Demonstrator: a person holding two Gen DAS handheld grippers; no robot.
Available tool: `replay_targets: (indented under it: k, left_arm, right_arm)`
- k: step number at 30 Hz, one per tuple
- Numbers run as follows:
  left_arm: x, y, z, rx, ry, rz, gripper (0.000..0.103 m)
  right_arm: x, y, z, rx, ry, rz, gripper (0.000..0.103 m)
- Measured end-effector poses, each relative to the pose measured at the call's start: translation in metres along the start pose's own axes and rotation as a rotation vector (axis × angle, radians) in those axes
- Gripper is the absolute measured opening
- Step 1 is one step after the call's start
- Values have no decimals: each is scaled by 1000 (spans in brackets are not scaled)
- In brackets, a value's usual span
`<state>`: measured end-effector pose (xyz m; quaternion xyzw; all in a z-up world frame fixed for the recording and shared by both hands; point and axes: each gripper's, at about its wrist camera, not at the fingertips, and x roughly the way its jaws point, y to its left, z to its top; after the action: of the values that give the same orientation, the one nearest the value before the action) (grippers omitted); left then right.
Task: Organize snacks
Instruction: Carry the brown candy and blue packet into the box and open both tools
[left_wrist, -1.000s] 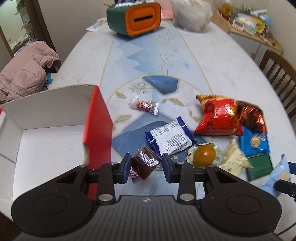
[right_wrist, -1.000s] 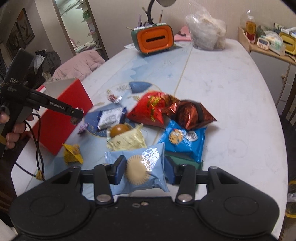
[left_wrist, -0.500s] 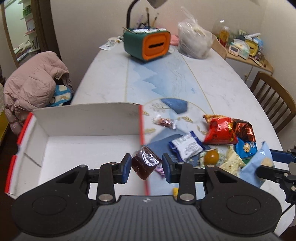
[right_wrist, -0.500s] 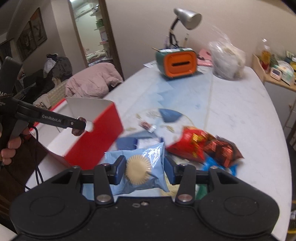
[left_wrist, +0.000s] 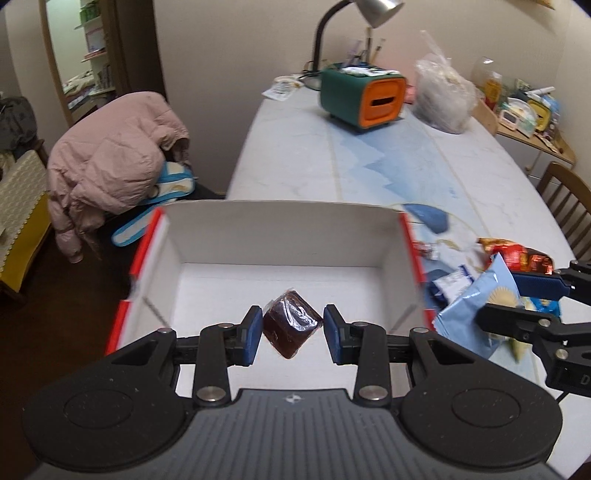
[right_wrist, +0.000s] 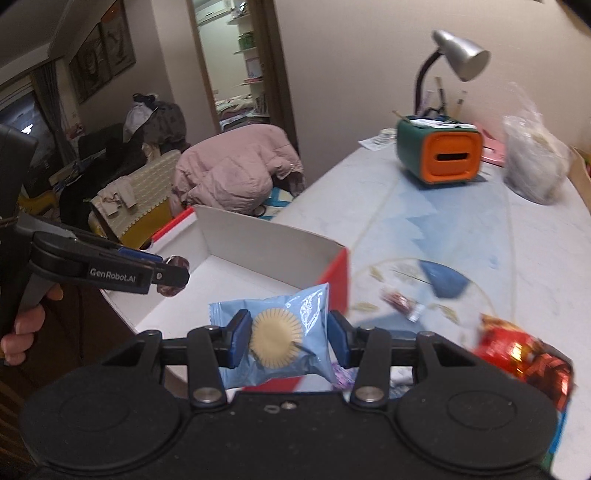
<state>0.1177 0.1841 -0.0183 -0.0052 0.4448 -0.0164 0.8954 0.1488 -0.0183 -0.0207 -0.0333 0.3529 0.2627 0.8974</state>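
Your left gripper (left_wrist: 291, 333) reads "GenRobot.AI" on its side arm at the left of the right wrist view, the only lettering you can make out; the snack wrappers are too blurred to read. You've got two snacks in hand, one per gripper. The left jaws are clamped on one brown candy (left_wrist: 290, 323) in clear wrap, sitting diamond-wise squarely between the blue pads, low centre of the left view, hanging over the white floor of the one red-sided box (left_wrist: 280, 229). Your right gripper (right_wrist: 290, 341) has its jaws closed on one pale blue packet (right_wrist: 284, 332) with a round cream biscuit showing, centred between the pads, just at the box's near right corner. Lower right of that view, a few loose snacks lie on the bench (right_wrist: 535, 258), a red bag (right_wrist: 517, 350) among them.
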Motion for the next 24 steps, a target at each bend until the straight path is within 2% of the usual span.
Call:
replay_targets:
  k: [9,17,24]
  left_arm:
    - [33,51,-2,-16,66,37,35]
    - [64,63,-5,17,154,48,35]
    - [86,62,-10,59,237,47,35]
  right_arm:
    - [71,43,16,-93,91,-11,45]
    - [122,62,17,-111,199,-12,45]
    - [147,67,9,-110,282,-32,45]
